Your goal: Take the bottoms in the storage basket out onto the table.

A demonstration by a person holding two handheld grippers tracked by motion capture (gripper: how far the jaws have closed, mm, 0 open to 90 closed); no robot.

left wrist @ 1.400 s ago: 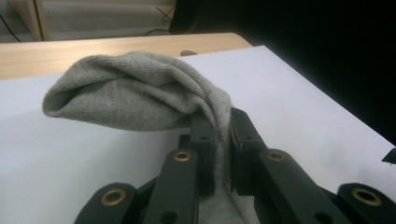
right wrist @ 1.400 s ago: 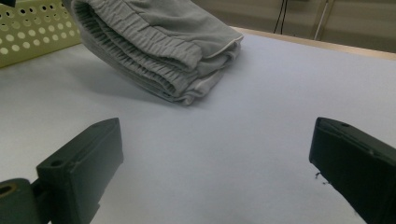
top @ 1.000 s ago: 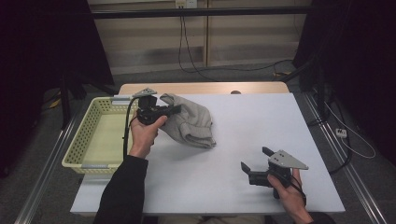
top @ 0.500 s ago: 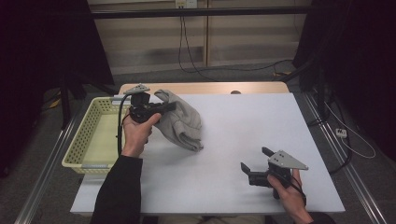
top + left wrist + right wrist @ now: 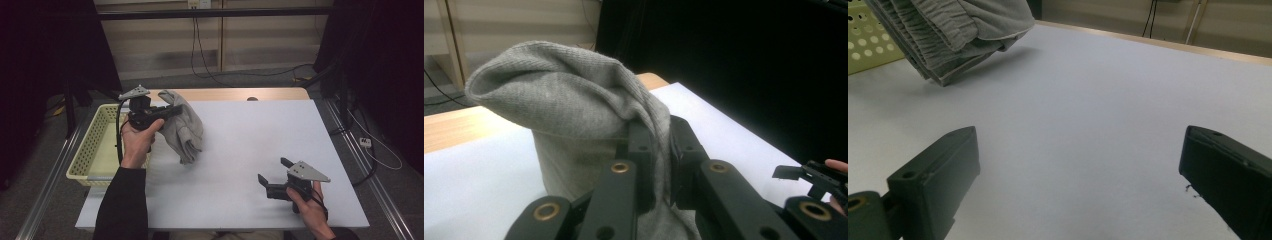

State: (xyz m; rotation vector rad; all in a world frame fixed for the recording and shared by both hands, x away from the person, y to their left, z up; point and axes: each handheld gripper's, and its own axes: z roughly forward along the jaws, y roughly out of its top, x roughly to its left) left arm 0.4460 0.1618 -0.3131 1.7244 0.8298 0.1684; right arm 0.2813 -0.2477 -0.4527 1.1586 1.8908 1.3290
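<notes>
Nearest the person's edge of the table (image 5: 235, 200), the right gripper (image 5: 271, 176) rested low over the white surface in the right hand (image 5: 311, 210). Its jaws stood wide apart with nothing between them; in the right gripper view only bare tabletop lay in the gap.

Farther in, on the left side, the left hand (image 5: 137, 140) held the left gripper (image 5: 176, 109) raised above the table, pointing toward the middle. Its jaws were clenched on a fold of a grey cloth (image 5: 184, 127). In the left gripper view the two black jaws pinched the knit fabric (image 5: 574, 100) tightly, a bunched hump of it rising above the jaws.

The cloth hung down from the grip, its lower folded edge just above the table surface; whether the lowest corner touched the table could not be told. In the right gripper view the folded layers (image 5: 953, 30) appeared lifted, casting a shadow beneath.

Just left of the cloth, at the table's left edge, sat a pale yellow basket (image 5: 95, 145) with perforated walls. Beyond the white sheet a strip of wooden tabletop (image 5: 240, 94) showed.
</notes>
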